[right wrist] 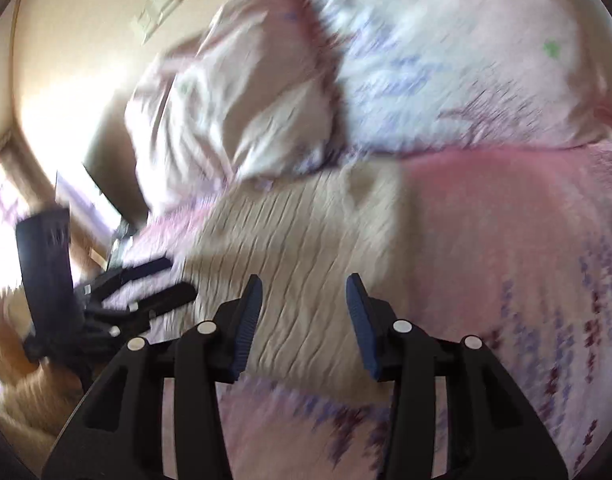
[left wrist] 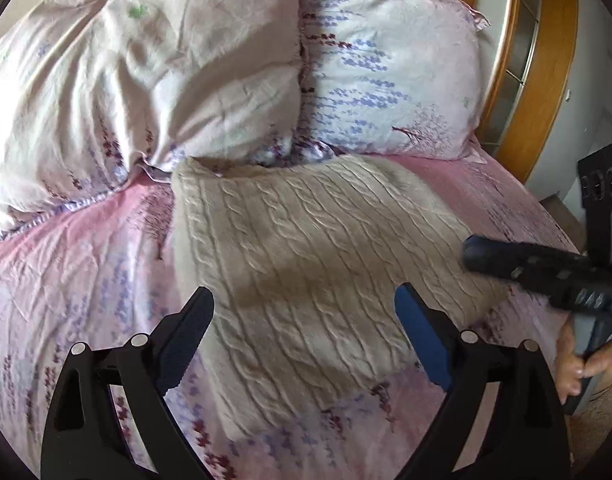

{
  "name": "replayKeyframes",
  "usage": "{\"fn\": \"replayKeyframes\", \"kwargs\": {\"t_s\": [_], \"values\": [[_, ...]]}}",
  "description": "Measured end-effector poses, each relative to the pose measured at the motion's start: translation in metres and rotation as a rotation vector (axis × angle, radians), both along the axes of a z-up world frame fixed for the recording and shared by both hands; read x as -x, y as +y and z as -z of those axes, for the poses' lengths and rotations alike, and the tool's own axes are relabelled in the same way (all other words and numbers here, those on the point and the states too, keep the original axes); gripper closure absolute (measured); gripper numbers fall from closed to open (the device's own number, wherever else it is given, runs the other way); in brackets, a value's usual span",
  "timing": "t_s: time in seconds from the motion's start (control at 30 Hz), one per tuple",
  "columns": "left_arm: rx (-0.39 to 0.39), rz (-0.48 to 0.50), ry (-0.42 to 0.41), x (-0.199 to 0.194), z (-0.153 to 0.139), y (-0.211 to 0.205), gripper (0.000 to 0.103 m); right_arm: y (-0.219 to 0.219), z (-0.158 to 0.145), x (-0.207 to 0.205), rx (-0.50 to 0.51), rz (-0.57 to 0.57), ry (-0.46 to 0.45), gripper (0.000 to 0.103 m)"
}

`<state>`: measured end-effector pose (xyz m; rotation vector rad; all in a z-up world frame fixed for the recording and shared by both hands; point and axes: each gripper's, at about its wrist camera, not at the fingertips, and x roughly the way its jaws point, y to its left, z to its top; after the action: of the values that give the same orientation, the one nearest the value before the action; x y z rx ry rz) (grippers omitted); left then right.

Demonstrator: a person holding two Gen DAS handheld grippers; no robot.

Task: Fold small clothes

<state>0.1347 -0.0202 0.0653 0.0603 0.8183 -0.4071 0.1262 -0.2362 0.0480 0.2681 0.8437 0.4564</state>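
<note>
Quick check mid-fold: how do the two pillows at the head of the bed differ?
The left pillow is mostly plain pale pink and heavily creased; the right pillow is whiter, with a blue-purple flower print and a smoother face. The left pillow overlaps the right one's edge. The knit garment's top edge touches the left pillow. Both lie on the pink sheet.

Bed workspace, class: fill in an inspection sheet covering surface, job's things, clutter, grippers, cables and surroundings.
Surface: bed sheet, pink floral, wrinkled.
Job's things: cream cable-knit garment, lying flat on the sheet, its far edge at the pillows.
Clutter: two pillows at the head; nothing else seen.
Grippers: left gripper jaws wide, empty, above the garment; right gripper jaws apart, empty.
Cables: nothing seen.
Surroundings: wooden headboard; cream wall.
</note>
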Motion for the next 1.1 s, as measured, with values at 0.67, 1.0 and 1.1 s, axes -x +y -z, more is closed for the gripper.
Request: {"fn": "replayKeyframes", "kwargs": {"t_s": [0.67,1.0,1.1], "values": [[-0.127,-0.273,0.07,0.069,0.029,0.055,0.001,0.021,0.009,0.06,0.233,0.268,0.015,0.002],[-0.217,-0.29,0.132,0.071,0.053,0.041,0.001,0.042,0.035,0.062,0.343,0.276,0.057,0.002],[-0.203,-0.292,0.134,0.07,0.053,0.042,0.001,0.045,0.036,0.062,0.347,0.267,0.05,0.002]]}}
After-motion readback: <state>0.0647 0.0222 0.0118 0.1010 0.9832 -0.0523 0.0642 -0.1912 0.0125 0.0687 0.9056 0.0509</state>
